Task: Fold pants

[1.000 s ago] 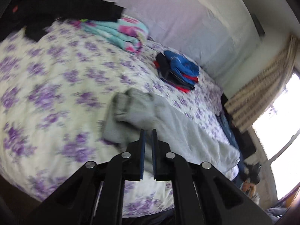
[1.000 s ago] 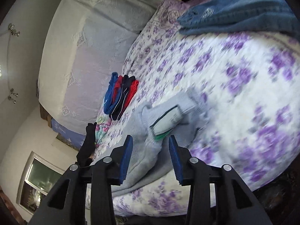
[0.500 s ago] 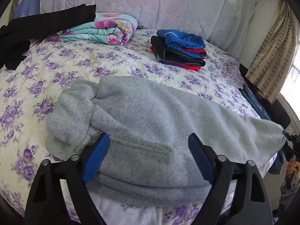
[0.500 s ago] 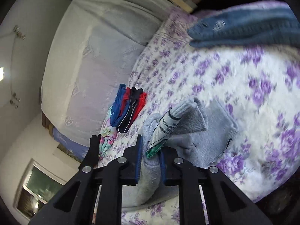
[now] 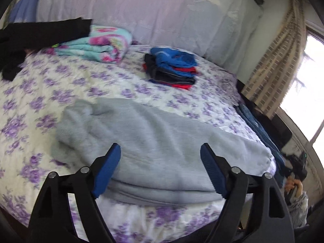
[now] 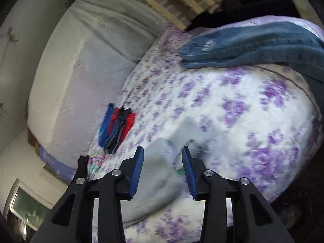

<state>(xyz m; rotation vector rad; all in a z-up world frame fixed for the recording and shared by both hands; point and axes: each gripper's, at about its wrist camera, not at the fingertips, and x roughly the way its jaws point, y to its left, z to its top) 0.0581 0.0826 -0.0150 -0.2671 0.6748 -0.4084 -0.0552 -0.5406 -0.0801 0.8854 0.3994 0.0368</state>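
The grey pants (image 5: 162, 141) lie folded lengthwise across the near side of the bed, with the ribbed waistband bunched at the left end. My left gripper (image 5: 161, 170) is open wide and empty, just above the pants' near edge. In the right wrist view the other end of the grey pants (image 6: 162, 174) lies on the bed between the fingers. My right gripper (image 6: 163, 172) is open over that end and grips nothing; a green and white label shows by its right finger.
The bed has a white cover with purple flowers (image 5: 60, 85). A stack of folded blue, red and black clothes (image 5: 172, 68) sits behind the pants. A folded floral blanket (image 5: 97, 44) and a black garment (image 5: 40, 32) lie at the back left. Blue jeans (image 6: 253, 44) lie on the bed's far end.
My right gripper let go of the pants' end and opened. My left gripper stayed open and drew back a little from the pants. Both views are blurred by motion.
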